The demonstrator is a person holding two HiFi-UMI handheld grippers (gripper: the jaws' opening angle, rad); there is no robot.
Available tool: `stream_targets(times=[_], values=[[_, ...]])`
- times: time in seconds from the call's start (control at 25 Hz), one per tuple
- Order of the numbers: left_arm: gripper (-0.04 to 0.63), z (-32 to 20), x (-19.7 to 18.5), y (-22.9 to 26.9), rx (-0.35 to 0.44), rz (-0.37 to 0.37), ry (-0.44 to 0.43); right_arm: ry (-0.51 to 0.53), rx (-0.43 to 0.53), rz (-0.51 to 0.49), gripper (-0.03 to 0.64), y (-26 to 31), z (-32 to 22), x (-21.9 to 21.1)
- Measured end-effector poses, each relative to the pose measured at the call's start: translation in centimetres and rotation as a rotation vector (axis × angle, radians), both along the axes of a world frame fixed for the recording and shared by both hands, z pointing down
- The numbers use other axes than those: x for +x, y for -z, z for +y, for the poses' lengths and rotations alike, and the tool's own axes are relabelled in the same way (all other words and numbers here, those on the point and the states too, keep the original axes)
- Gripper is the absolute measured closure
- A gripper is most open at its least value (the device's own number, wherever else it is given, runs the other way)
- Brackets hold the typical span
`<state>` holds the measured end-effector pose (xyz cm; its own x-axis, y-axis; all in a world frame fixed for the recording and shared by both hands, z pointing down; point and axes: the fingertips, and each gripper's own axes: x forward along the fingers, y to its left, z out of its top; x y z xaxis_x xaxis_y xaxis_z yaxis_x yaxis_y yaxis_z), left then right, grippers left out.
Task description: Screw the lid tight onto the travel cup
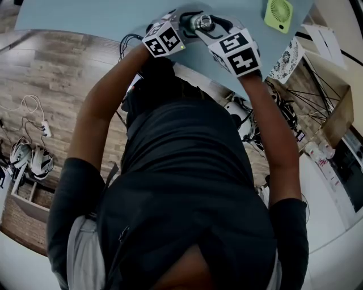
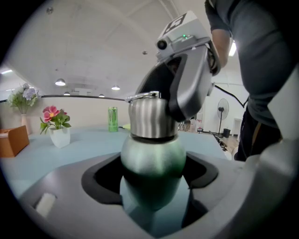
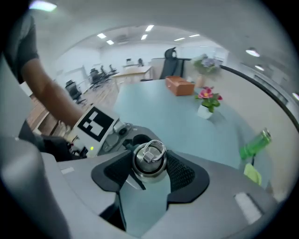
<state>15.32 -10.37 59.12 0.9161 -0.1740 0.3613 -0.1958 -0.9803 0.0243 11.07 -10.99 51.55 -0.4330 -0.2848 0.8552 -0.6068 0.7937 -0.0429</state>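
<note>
The travel cup stands on the pale blue table (image 1: 85,14). Its green body (image 2: 152,161) sits between the jaws of my left gripper (image 2: 152,186), which is shut on it from the side. The steel lid (image 2: 148,119) sits on top of the cup. My right gripper (image 3: 149,170) comes down from above and is shut on the lid (image 3: 149,158), whose ring handle points up. In the head view both grippers meet at the lid (image 1: 203,22) near the table's near edge, the left gripper (image 1: 184,25) left of it, the right gripper (image 1: 214,27) right of it.
A green hand fan (image 1: 278,14) lies on the table to the right. Farther back stand a potted flower (image 2: 58,128), a green can (image 2: 112,119) and a brown box (image 2: 11,140). Cables and gear lie on the wooden floor (image 1: 34,68) to the left.
</note>
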Motion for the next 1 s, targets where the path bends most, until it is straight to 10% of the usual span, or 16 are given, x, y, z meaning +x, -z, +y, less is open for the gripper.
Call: stream_targets(times=[0.2,0.6,0.8,1.0], values=[[0.172,0.0,-0.2,0.0,0.000,0.001,0.004,-0.314,0.093,-0.068,0.383,0.3,-0.4,0.3],[0.172,-0.2,0.0,0.3,0.009,0.009,0.003,-0.343,0.089,-0.088,0.383,0.3,-0.5,0.6],[0.172,0.0,0.0,0.2,0.009,0.010,0.002,-0.290,0.059,-0.084,0.382,0.1,-0.3,0.5],[0.172,-0.2,0.1,0.4,0.009,0.012,0.002,0.021,0.000,-0.011,0.376,1.0,0.1,0.9]])
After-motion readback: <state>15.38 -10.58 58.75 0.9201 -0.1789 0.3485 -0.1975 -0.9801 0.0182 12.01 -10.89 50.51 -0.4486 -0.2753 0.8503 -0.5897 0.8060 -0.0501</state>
